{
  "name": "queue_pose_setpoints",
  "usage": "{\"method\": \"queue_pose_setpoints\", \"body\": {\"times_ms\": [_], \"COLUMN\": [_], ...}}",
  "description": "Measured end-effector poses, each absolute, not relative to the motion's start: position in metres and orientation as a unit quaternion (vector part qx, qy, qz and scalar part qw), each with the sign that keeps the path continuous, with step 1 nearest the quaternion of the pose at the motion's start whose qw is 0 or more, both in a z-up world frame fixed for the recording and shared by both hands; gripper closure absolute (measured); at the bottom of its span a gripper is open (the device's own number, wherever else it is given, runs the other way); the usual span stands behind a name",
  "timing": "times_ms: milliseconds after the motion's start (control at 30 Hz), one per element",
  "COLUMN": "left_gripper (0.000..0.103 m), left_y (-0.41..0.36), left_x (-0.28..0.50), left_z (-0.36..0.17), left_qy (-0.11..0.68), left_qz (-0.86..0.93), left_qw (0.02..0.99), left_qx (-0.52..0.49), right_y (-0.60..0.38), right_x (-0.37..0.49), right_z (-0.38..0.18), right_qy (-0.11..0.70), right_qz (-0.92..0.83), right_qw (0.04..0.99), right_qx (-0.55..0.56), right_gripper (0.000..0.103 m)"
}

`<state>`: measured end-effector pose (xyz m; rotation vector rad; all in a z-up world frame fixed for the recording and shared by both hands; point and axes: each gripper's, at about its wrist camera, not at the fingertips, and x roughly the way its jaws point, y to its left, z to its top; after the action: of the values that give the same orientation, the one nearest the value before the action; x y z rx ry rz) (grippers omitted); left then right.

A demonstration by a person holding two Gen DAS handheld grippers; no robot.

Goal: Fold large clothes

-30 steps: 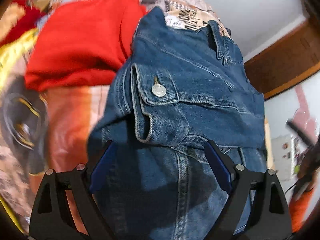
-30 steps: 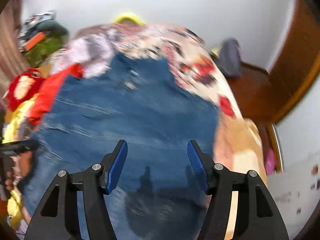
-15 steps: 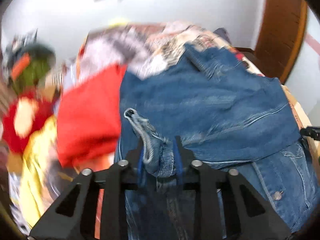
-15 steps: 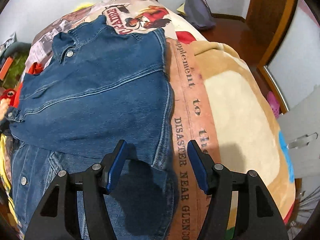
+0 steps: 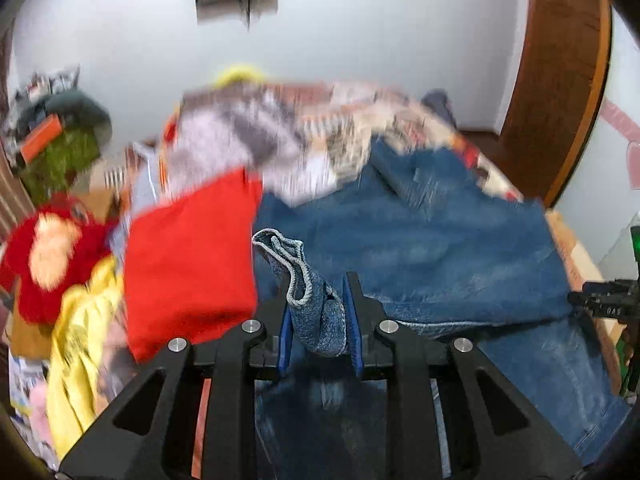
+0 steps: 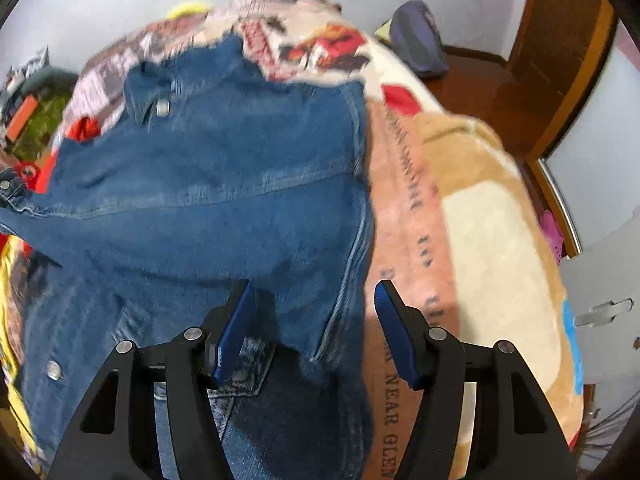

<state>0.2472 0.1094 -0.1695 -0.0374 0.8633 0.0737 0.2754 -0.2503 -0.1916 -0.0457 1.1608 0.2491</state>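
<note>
A blue denim jacket (image 6: 208,200) with metal snap buttons lies spread on a plush printed blanket (image 6: 480,220); the blanket's brown lettering reads "NEAR GLEN". The left gripper (image 5: 318,320), its jaws having just closed, pinches a bunched denim cuff (image 5: 316,312). The right gripper (image 6: 316,312) hangs open and empty over the jacket's edge. A red garment (image 5: 188,264) lies beside the jacket.
</note>
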Motion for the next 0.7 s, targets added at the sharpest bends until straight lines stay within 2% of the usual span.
{"method": "queue_pose_setpoints", "body": {"times_ms": [133,200,267,433,633,700], "left_gripper": [0.06,0.045,0.035,0.032,0.031,0.024], "left_y": [0.126,0.134,0.14,0.152,0.16,0.164], "left_x": [0.243,0.237,0.229,0.221,0.206,0.198], "left_z": [-0.218,-0.233,-0.237,-0.227,-0.193,-0.186], "left_qy": [0.485,0.499,0.497,0.499,0.479,0.478], "left_qz": [0.048,0.06,0.062,0.04,0.052,0.055], "left_qw": [0.873,0.864,0.865,0.863,0.876,0.876], "left_qx": [-0.027,-0.031,-0.039,-0.061,-0.028,-0.024], "right_y": [-0.246,-0.249,-0.253,-0.256,-0.256,-0.256], "right_x": [0.271,0.27,0.269,0.262,0.244,0.236], "right_z": [-0.208,-0.206,-0.204,-0.192,-0.161,-0.148], "right_qy": [0.56,0.556,0.559,0.56,0.528,0.514], "right_qz": [0.115,0.107,0.107,0.1,0.097,0.097], "right_qw": [0.82,0.823,0.822,0.821,0.842,0.85], "right_qx": [-0.035,-0.036,-0.033,-0.042,-0.052,-0.058], "right_gripper": [0.044,0.036,0.036,0.036,0.036,0.036]}}
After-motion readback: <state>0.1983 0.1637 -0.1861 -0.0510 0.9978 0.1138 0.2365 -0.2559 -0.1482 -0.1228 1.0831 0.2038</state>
